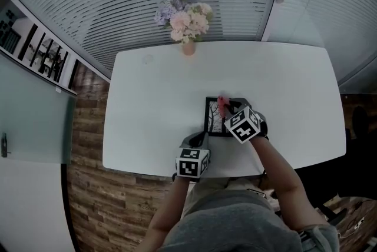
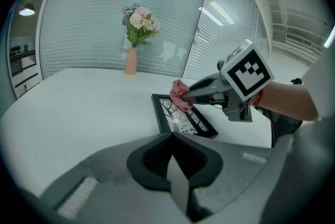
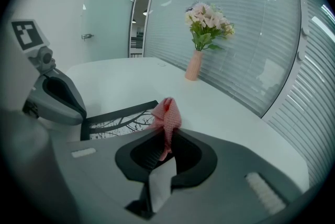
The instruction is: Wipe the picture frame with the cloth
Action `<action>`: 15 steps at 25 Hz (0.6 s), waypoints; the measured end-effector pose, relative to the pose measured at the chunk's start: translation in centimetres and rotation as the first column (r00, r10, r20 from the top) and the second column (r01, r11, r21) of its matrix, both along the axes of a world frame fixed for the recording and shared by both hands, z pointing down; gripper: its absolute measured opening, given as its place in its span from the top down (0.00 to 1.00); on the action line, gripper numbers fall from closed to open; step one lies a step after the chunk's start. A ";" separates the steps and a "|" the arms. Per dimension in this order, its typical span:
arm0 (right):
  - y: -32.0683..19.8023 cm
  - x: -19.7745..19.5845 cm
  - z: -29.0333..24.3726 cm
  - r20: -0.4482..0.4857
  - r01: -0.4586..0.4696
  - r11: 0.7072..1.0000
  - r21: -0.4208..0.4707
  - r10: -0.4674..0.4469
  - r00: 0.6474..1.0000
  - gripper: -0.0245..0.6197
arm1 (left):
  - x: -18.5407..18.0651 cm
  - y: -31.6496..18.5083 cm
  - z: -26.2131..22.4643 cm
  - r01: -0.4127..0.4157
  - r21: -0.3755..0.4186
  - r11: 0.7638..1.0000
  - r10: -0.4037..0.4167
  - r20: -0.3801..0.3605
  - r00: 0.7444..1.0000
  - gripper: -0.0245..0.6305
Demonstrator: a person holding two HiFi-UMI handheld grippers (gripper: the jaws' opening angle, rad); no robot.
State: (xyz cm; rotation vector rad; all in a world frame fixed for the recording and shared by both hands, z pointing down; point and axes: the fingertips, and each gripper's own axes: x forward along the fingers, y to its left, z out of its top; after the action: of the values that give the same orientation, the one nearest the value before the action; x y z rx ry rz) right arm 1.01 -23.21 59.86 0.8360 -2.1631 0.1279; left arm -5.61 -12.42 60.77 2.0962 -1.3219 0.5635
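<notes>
A black picture frame (image 1: 214,118) with a tree drawing lies flat on the white table (image 1: 153,103), near its front edge. My right gripper (image 1: 227,105) is shut on a bunched pink cloth (image 1: 222,99) and holds it over the frame's far right part. In the right gripper view the cloth (image 3: 167,115) sticks up from the shut jaws, with the frame (image 3: 112,121) to the left. My left gripper (image 1: 201,138) is shut, its tips at the frame's near left corner; nothing shows between its jaws (image 2: 171,136). That corner of the frame (image 2: 183,117) is hidden by them.
A pink vase of flowers (image 1: 188,39) stands at the table's far edge, before a glass wall with blinds. Wooden floor (image 1: 88,127) shows to the left of the table. The person's arms and grey clothing fill the bottom of the head view.
</notes>
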 end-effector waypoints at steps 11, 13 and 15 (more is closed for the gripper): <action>3.2 0.9 -3.4 0.103 -0.041 0.998 0.042 0.036 0.994 0.90 | -0.4 -0.3 -0.3 0.013 0.030 0.999 -0.013 -0.011 1.000 0.96; 4.0 1.2 -4.2 0.118 -0.046 0.997 0.054 0.039 0.992 0.90 | -0.4 -0.1 -0.5 0.017 0.030 0.999 -0.016 -0.020 1.000 0.96; 4.8 1.5 -4.9 0.134 -0.051 0.997 0.062 0.042 0.990 0.90 | -0.3 0.2 -0.8 0.008 0.038 0.999 -0.008 -0.017 1.000 0.96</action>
State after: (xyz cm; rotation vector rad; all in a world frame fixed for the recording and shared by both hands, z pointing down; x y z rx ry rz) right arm 2.51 -18.38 55.00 0.9389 -2.2825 0.1408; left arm -5.90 -12.25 60.01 2.1204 -1.3409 0.5204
